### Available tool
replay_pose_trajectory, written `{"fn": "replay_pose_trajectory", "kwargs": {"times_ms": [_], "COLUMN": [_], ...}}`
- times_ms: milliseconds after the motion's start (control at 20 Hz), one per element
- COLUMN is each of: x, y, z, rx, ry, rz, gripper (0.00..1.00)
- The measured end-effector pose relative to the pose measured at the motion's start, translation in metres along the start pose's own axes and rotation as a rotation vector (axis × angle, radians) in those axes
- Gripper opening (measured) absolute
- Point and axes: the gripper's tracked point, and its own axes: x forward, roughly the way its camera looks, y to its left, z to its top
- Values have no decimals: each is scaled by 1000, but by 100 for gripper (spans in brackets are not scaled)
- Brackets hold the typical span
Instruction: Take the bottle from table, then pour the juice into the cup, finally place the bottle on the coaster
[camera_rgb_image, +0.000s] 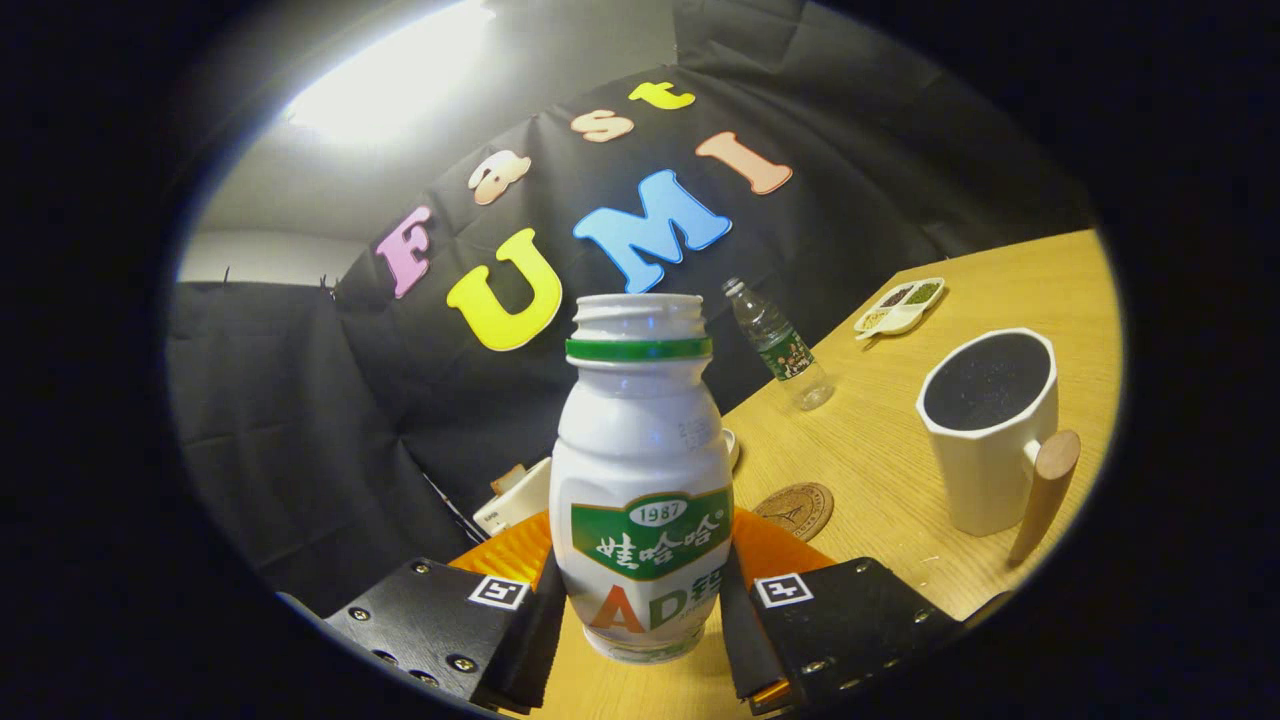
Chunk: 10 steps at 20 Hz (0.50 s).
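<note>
We have the bottle (641, 480) standing between our gripper's (640, 610) two fingers, which press on its lower body from either side, over the printed label, so we judge the tongs clenched on it. It looks lifted or tilted clear of the table (880, 450), though we cannot tell whether its base still touches. It is a small white plastic bottle with a green neck ring and an open, uncapped mouth, so anything inside can spill as soon as we tip it. We judge it light, and lighter as it empties; the thin wall will likely give under a hard squeeze, and the glossy label may be slippery. The low, wide waist where we hold it seems the right place: broad, near the weight, and well away from the mouth. We should keep steady, moderate pressure. The cup (990, 435), white with a wooden handle, stands ahead and to the right, well apart; it looks stiff and heavy enough to stay put. The round coaster (796, 508) lies just beyond the right finger, between the bottle and the cup.
</note>
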Motion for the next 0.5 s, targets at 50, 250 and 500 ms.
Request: {"fn": "replay_pose_trajectory", "kwargs": {"times_ms": [50, 250, 500], "x": [-1, -5, -10], "y": [-1, -5, -12], "z": [4, 22, 35], "rx": [30, 161, 315], "ry": [-6, -37, -54], "rz": [6, 43, 71], "gripper": [67, 67, 67]}}
